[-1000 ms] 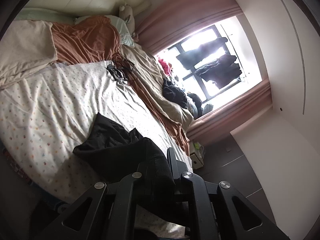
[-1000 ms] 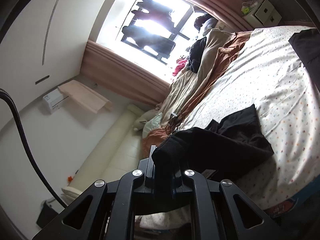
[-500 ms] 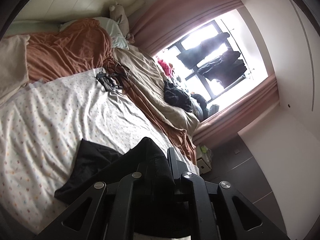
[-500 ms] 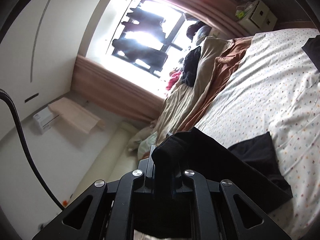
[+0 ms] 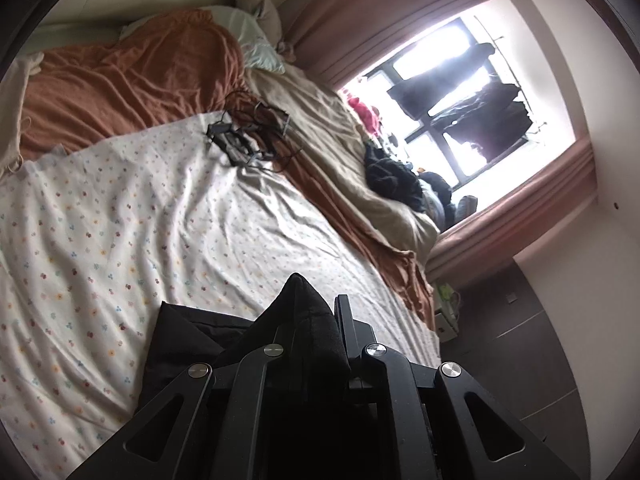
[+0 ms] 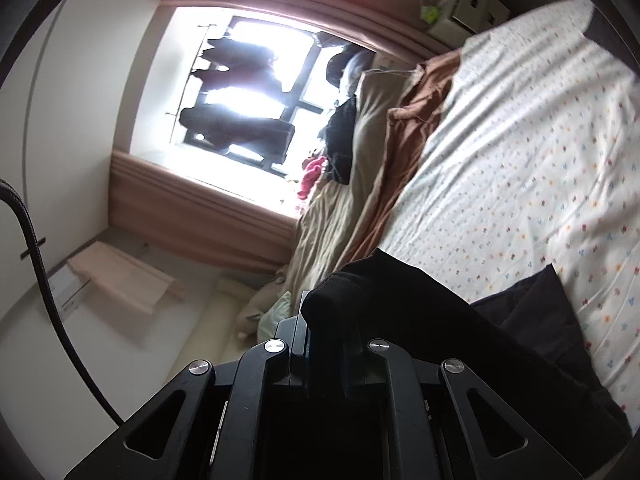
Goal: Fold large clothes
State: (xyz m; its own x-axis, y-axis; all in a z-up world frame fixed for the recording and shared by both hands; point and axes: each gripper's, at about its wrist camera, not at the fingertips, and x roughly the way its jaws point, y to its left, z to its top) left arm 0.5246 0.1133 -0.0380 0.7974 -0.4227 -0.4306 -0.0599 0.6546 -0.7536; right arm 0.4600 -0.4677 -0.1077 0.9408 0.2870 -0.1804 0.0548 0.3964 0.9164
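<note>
Black fabric of a large garment [image 5: 308,316] is pinched in the left gripper [image 5: 320,320], whose fingers are closed narrowly on a bunched fold that stands up in a peak between them. The same black garment [image 6: 400,304] is clamped in the right gripper [image 6: 326,344], its fingers likewise drawn narrow around a thick rolled edge. From both grips the cloth is seen trailing down onto the flower-printed bedsheet [image 5: 120,216], where the loose remainder is spread near the bed's near edge; how much of it rests on the sheet cannot be told. Beyond the printed sheet, a rust-brown blanket [image 5: 132,76] is bunched toward the head of the bed, and a beige duvet [image 5: 332,148] is laid along the bed's far side beneath the window [image 5: 460,92]. A tangle of dark cables and small devices [image 5: 248,136] is left on the sheet near the blanket's edge. Dark clothes [image 5: 392,176] are piled on the duvet by the window, which is framed by pink curtains [image 5: 404,12].
</note>
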